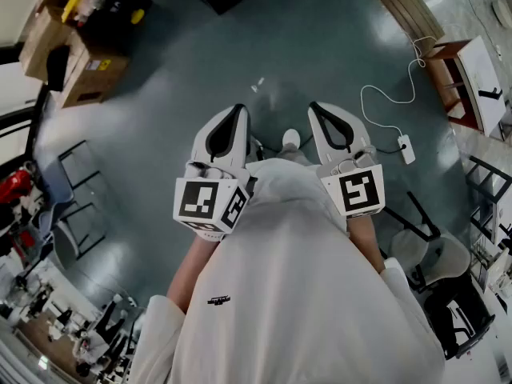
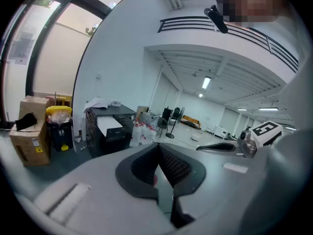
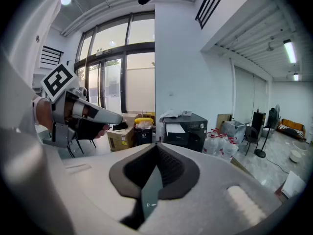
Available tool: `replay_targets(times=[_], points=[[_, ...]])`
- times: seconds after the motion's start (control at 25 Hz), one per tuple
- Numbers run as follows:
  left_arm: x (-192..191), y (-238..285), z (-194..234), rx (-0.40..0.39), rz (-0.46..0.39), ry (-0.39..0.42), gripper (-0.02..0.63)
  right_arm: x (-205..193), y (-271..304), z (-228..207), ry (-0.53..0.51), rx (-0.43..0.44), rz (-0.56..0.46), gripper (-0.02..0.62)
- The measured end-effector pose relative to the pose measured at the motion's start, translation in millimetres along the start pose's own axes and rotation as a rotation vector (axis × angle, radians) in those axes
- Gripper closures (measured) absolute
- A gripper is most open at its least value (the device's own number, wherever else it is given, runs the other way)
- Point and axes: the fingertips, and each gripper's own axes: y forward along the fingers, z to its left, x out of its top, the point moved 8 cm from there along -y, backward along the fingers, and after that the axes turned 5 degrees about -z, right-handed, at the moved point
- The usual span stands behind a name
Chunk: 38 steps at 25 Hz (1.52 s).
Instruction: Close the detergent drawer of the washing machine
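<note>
A dark washing machine [image 2: 111,127] stands some metres off by the wall, with clothes piled on top. Its white detergent drawer [image 2: 108,123] juts out of the front. The same machine [image 3: 185,130] and drawer [image 3: 174,129] show in the right gripper view. My left gripper [image 1: 238,110] and right gripper [image 1: 314,107] are held side by side at chest height, both shut and empty, far from the machine. The jaws meet at their tips in the left gripper view [image 2: 159,146] and in the right gripper view [image 3: 156,145].
Cardboard boxes [image 2: 29,131] and a black bin with a yellow top [image 2: 59,125] stand left of the machine. Several white jugs [image 3: 219,142] sit to its right. A white cable with a power strip [image 1: 406,147] lies on the grey floor. Chairs [image 1: 432,254] stand at the right.
</note>
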Motion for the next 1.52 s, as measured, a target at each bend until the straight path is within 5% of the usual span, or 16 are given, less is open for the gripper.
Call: replay_targets(times=[0.24, 0.36, 0.52, 0.68, 1.0, 1.52], points=[[-10.8, 4.4, -40.5, 0.024, -0.021, 0.007, 0.591, 3.5, -33.3, -18.6, 0.079, 0.042, -0.121, 0.594], [-11.2, 5.6, -51.2, 0.048, -0.034, 0.021, 0.591, -1.9, -45.7, -23.6, 0.145, 0.139, -0.06, 0.594], [-2.3, 4.5, -53.3, 0.092, -0.072, 0.036, 0.591, 6.5, -36.9, -27.4, -0.014, 0.147, -0.081, 0.594], [-4.1, 6.8, -54.6, 0.106, -0.061, 0.031, 0.591, 12.1, -29.8, -33.0, 0.086, 0.136, -0.137, 0.594], [-6.1, 19.2, -22.8, 0.083, -0.014, -0.01, 0.591, 6.3, 6.2, -35.2, 0.152, 0.143, -0.084, 0.594], [31.4, 52.9, 59.1, 0.054, -0.015, -0.068, 0.591, 42.1, 98.2, -39.0, 0.122, 0.127, -0.043, 0.592]])
